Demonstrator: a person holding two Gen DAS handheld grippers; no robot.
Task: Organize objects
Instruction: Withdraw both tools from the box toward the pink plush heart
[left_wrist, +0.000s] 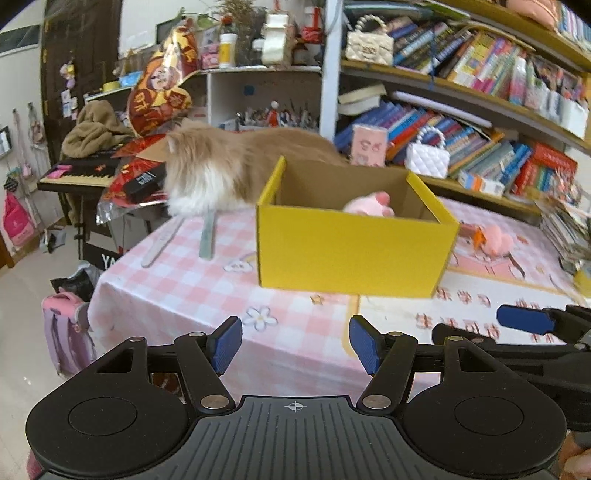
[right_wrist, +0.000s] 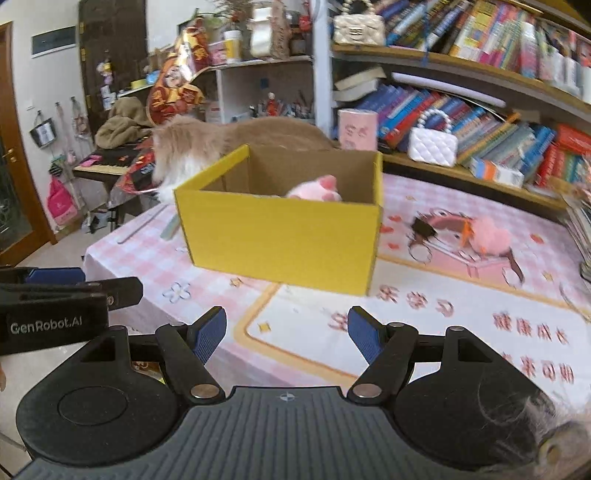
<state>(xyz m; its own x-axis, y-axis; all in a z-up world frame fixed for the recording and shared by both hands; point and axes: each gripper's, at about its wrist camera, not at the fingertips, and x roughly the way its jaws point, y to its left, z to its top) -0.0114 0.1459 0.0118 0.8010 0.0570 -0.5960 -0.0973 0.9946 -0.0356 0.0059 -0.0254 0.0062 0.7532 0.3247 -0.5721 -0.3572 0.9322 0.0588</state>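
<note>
A yellow cardboard box stands open on the pink checked tablecloth. A pink plush toy lies inside it, poking above the rim. A second pink fluffy toy lies on the cloth to the right of the box, beside a small black object. My left gripper hovers over the table's near edge, open and empty. My right gripper is level with it on the right, also open and empty. Both are well short of the box.
A long-haired cream cat stands on the table behind the box. Two flat strips lie at the back left. Crowded bookshelves with a white quilted bag line the right; a keyboard and a backpack are at the left.
</note>
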